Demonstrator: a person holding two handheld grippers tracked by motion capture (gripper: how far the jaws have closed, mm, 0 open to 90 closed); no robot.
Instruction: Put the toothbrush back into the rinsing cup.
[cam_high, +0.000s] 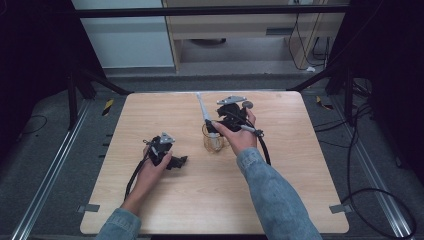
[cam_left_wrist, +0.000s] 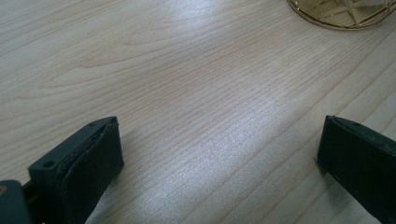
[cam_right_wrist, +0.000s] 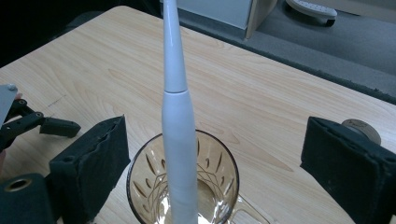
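Observation:
An amber cut-glass cup (cam_high: 212, 142) with a handle stands near the table's middle, and a white electric toothbrush (cam_high: 204, 112) stands upright in it, leaning slightly away. My right gripper (cam_high: 217, 126) hovers just above the cup. In the right gripper view its jaws (cam_right_wrist: 219, 168) stand wide apart on either side of the toothbrush (cam_right_wrist: 180, 140) and the cup's rim (cam_right_wrist: 140, 172), with neither pad touching them. My left gripper (cam_high: 177, 161) rests low on the wood to the cup's left, open with nothing between its jaws (cam_left_wrist: 219, 158). The cup's base (cam_left_wrist: 343, 14) shows ahead of it.
The wooden table (cam_high: 150, 200) has bare wood around both hands. A small round disc (cam_right_wrist: 362, 128) lies just past my right jaw, near the far edge (cam_high: 247, 104). Black frame bars, cables and a grey floor surround the table.

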